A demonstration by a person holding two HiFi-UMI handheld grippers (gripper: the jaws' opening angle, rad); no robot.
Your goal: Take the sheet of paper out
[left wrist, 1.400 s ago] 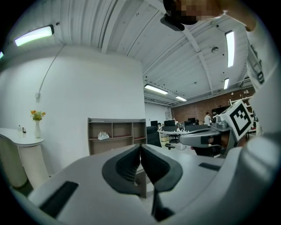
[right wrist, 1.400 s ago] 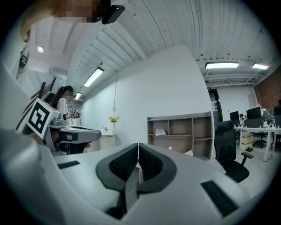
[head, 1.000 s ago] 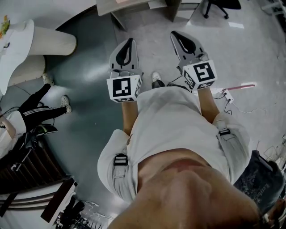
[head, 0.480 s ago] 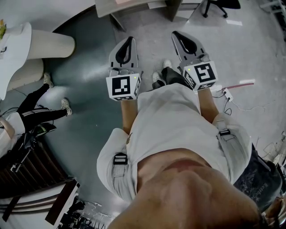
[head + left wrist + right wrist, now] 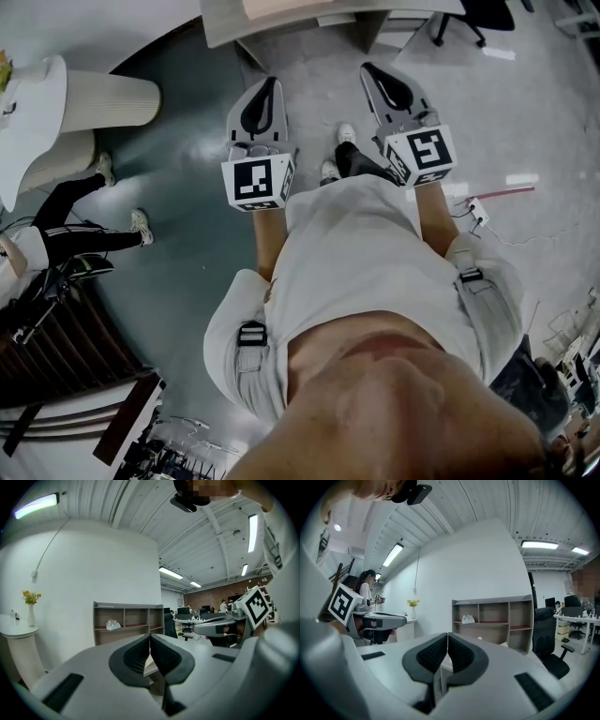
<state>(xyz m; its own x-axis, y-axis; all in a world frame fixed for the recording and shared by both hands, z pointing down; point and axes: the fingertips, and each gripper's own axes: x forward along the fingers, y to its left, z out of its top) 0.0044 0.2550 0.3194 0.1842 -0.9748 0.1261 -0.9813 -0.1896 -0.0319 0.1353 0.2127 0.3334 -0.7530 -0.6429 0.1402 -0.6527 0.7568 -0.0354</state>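
Left gripper [image 5: 150, 639] jaws pressed together, wooden shelf unit [image 5: 123, 626] beyond, flower vase [image 5: 31, 613] left

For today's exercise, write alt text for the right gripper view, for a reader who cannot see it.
The right gripper, jaws shut on nothing, points towards an open wooden shelf unit against a white wall. The left gripper shows at the left, a vase of flowers beyond it; a black office chair stands at the right.

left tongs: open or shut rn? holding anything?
Shut. In the left gripper view the left tongs have their dark pads meeting at the tips, nothing between them.
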